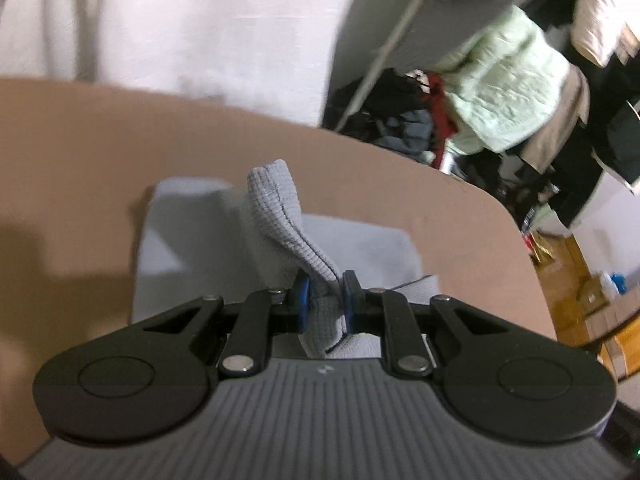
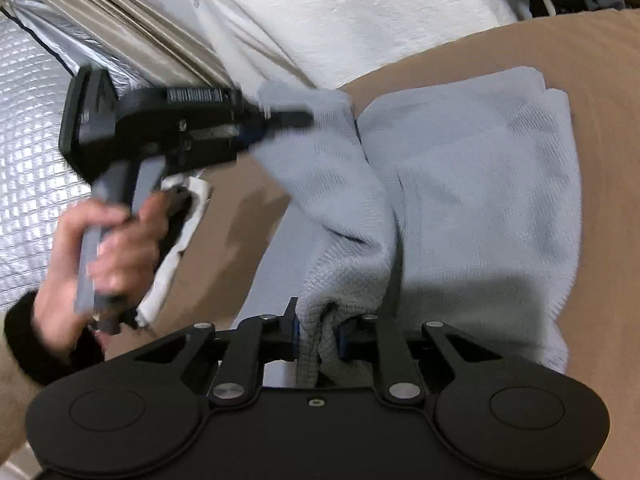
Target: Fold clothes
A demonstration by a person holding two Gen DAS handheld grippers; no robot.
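Note:
A light grey waffle-knit garment [image 2: 480,184] lies partly folded on a tan table [image 2: 600,60]. My left gripper [image 1: 325,300] is shut on a raised edge of the garment [image 1: 280,216], which stands up between its blue pads. My right gripper [image 2: 318,336] is shut on another bunched edge of the same garment and lifts it off the table. In the right wrist view the left gripper [image 2: 288,120] shows at upper left, held by a hand [image 2: 104,248], gripping the far end of the lifted fold.
A white sheet [image 1: 180,20] hangs behind the table. Clothes hang and lie piled at the right [image 1: 500,92]. A silver quilted surface [image 2: 28,160] is at the left. The table's rounded edge [image 1: 520,220] curves at the right, with wooden floor and boxes beyond.

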